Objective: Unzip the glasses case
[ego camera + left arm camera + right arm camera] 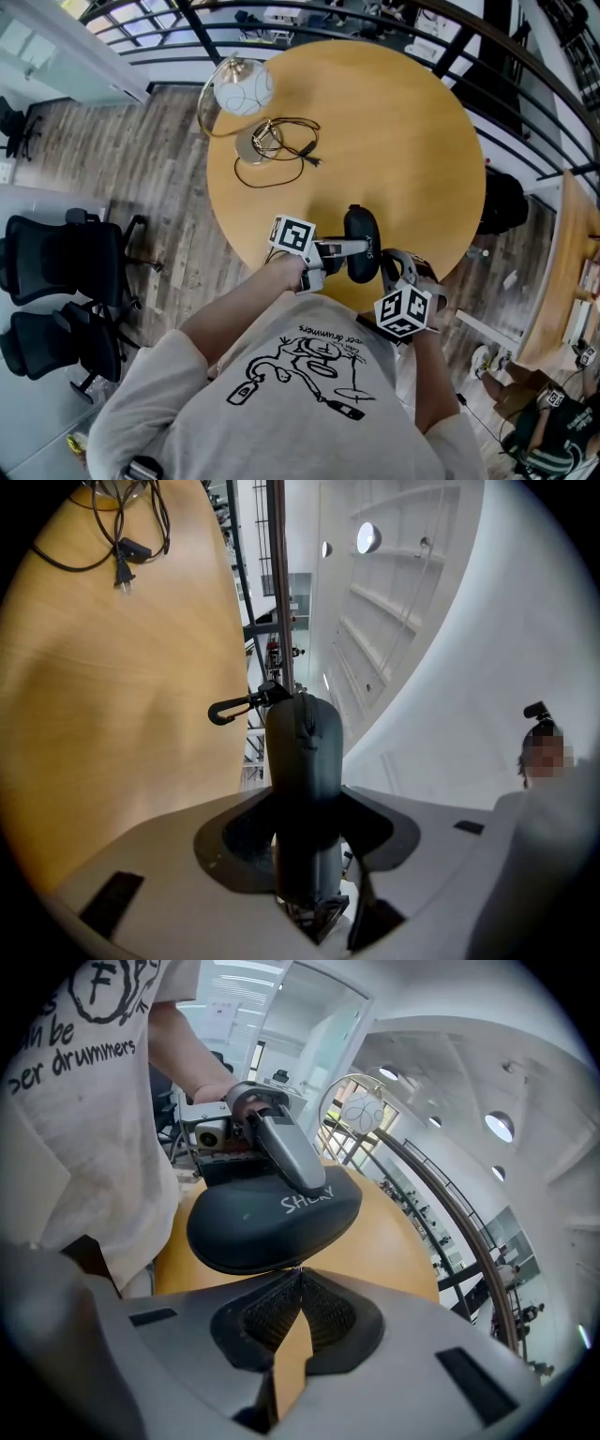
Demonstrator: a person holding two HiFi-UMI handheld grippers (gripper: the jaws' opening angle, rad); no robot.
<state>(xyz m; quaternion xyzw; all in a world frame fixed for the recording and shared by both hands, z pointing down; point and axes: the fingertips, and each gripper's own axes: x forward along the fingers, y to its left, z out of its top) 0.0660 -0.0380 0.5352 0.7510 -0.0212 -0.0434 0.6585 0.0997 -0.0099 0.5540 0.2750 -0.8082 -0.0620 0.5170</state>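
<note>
Head view: glasses case lies at the near edge of the round desk, just in front of me; lamp and cable are well apart at the far side. Left gripper reaches across the case; right gripper sits just beside its near end.

Left gripper view: case seen edge-on, clamped between the jaws, which grip it across its thickness; carabiner clip sticks out at the far end; seam faces me, appears zipped.

Right gripper view: jaws closed tip to tip, right against the case's lower edge; I cannot tell whether the zip pull is pinched between them; the lid with white lettering looks fully down.

Step, my reading: case steadied, the pull being taken; unzipping not yet started.

Next: confirm the pinch on the pull, then draw it along the seam round the curved end while the left grip resists; risk is the pull slipping or the case twisting.
</note>
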